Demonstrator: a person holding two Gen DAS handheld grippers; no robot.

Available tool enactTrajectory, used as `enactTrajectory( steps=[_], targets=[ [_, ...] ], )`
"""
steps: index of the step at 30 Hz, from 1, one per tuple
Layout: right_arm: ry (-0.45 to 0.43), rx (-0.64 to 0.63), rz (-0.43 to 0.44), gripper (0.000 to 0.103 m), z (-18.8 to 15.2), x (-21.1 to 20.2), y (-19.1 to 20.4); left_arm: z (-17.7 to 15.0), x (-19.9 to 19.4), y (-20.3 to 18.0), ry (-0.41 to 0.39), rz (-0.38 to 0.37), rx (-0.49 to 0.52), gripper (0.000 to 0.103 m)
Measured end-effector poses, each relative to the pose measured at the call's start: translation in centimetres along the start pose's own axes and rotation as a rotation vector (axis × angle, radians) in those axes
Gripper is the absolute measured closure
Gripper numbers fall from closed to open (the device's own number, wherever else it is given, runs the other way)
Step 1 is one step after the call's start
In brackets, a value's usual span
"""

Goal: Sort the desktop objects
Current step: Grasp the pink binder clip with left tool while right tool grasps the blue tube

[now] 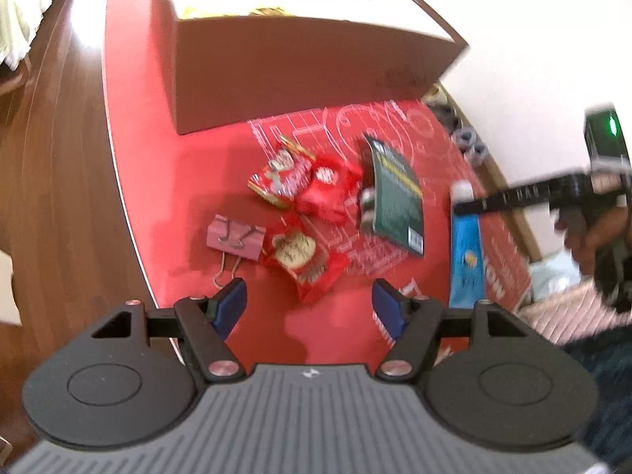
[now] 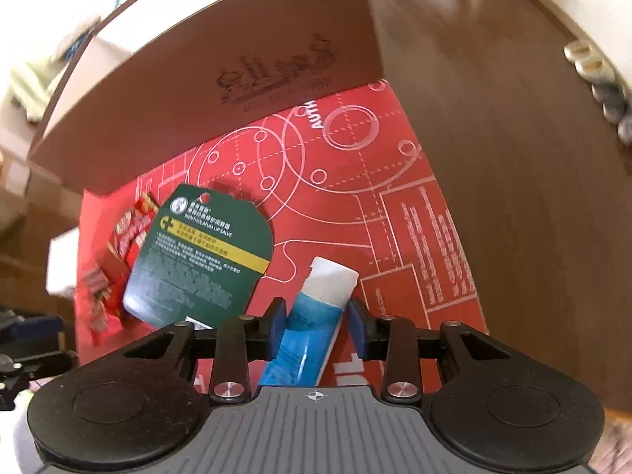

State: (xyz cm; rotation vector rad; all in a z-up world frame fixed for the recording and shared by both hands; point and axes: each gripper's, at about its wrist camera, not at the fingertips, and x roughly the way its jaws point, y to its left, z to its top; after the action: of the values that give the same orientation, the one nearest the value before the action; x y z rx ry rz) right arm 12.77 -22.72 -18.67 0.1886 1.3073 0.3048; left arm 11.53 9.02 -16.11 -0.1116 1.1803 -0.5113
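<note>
Two grippers in play. My right gripper (image 2: 316,326) straddles the blue squeeze tube with a white cap (image 2: 312,331), blue pads either side of its body just below the cap. Jaws are narrow but I cannot tell if the pads actually press the tube or stand just off it. In the left wrist view the tube (image 1: 466,252) lies flat on the red printed mat (image 1: 158,166), at the right edge of the clutter, cap pointing far, and the right gripper (image 1: 466,207) reaches in over its cap end.

My left gripper (image 1: 310,304) is spread wide with nothing between its fingers, hovering near-side over the mat above the pile.

Left to sort: dark green lip-salve card pack (image 1: 395,193) just left of the tube, three red snack packets (image 1: 304,197) further left, and a pink binder clip (image 1: 236,237) on the near-left beside them. The open brown cardboard box (image 1: 308,63) sits at the far side of the mat, something yellow showing inside.

Step in hand, I judge: picking the tube, sort is early. Next move calls for a firm squeeze on the tube, lift clear of the green card, carry far and over the box wall, then release. Tube is soft, may slip or tilt.
</note>
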Motion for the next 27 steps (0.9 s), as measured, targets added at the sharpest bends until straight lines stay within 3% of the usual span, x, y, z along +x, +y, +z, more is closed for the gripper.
enactTrajectory(
  steps=[2,6,11,19,27],
  targets=[
    [-0.006,0.037,0.019,0.038,-0.1,-0.2,-0.2,0.7,0.1,0.6,-0.015,0.011,-0.052,0.035],
    [-0.017,0.025,0.030,0.038,-0.2,-0.7,0.2,1.8,0.7,1.4,-0.021,0.073,-0.062,0.035],
    [-0.009,0.025,0.030,0.038,-0.2,-0.7,0.4,3.1,2.1,2.0,0.013,0.137,0.033,0.037],
    [-0.003,0.040,0.020,0.038,-0.5,-0.8,-0.3,4.0,5.2,2.7,0.118,0.155,0.194,0.047],
    [0.003,0.036,0.013,0.038,-0.6,-0.7,-0.4,3.9,6.5,1.9,0.122,0.145,0.280,0.051]
  ],
)
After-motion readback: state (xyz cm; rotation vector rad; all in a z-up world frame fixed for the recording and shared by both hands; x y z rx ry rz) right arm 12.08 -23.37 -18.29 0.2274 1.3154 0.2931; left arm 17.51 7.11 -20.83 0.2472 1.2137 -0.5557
